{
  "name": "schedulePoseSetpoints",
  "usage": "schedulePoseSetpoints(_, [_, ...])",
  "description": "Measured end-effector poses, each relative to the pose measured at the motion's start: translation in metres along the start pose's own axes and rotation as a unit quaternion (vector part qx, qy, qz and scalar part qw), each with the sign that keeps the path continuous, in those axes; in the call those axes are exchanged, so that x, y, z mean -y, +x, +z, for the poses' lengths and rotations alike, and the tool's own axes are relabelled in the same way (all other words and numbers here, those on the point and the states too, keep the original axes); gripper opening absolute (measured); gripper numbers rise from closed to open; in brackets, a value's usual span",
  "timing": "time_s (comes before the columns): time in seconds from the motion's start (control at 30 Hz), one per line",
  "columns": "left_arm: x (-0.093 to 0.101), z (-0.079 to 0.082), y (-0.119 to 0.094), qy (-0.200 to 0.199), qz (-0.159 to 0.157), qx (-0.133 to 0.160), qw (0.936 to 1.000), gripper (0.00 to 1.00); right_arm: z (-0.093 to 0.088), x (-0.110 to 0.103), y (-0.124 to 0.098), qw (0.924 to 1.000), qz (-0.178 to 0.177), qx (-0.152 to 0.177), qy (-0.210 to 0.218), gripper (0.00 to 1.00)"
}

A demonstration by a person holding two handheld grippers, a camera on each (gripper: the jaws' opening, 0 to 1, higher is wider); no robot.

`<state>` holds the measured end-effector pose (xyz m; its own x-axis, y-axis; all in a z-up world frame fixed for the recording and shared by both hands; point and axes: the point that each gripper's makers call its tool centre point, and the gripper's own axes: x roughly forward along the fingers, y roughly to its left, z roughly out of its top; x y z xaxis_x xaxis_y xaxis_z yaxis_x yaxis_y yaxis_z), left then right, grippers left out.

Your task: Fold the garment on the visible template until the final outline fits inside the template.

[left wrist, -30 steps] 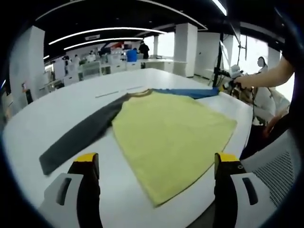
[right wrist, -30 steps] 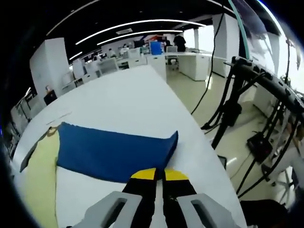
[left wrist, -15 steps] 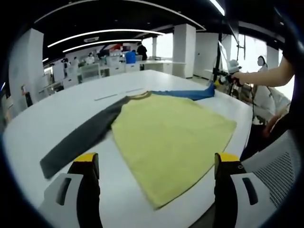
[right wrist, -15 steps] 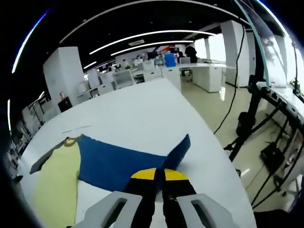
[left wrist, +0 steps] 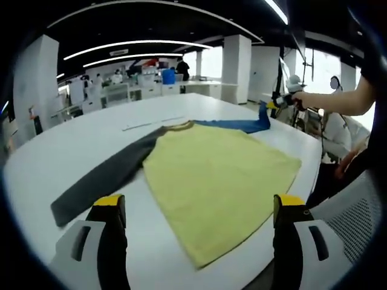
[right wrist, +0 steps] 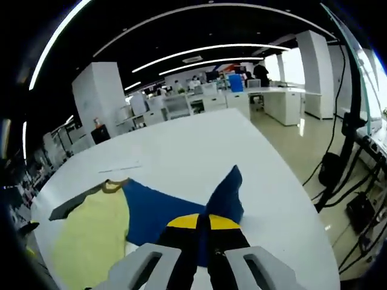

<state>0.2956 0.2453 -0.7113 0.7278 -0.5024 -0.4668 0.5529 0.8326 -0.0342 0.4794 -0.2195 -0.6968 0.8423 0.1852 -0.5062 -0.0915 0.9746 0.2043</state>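
A: In the left gripper view, what is lying there?
B: A yellow shirt point(left wrist: 217, 181) is lying flat on the white table point(left wrist: 72, 139), gray sleeve point(left wrist: 103, 175) stretching left. The left gripper point(left wrist: 196, 208) is hovering near, jaws wide apart.

A: And the right gripper view?
B: The right gripper point(right wrist: 202, 222) is pinching the blue sleeve point(right wrist: 175, 208), lifting its end.

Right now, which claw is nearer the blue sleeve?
Right. The right claw is shut on the blue sleeve, lifting its end; the left claw hovers open near the yellow hem, across the shirt.
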Motion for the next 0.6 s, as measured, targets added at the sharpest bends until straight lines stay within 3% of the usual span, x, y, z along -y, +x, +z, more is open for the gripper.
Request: schedulePoseSetpoints(0.6, [-0.002,-0.001,-0.001,-0.001,0.004,0.001,1.0,0.99,0.001,-0.046,0.026,0.9992,0.029,-0.012,-0.024,0.0])
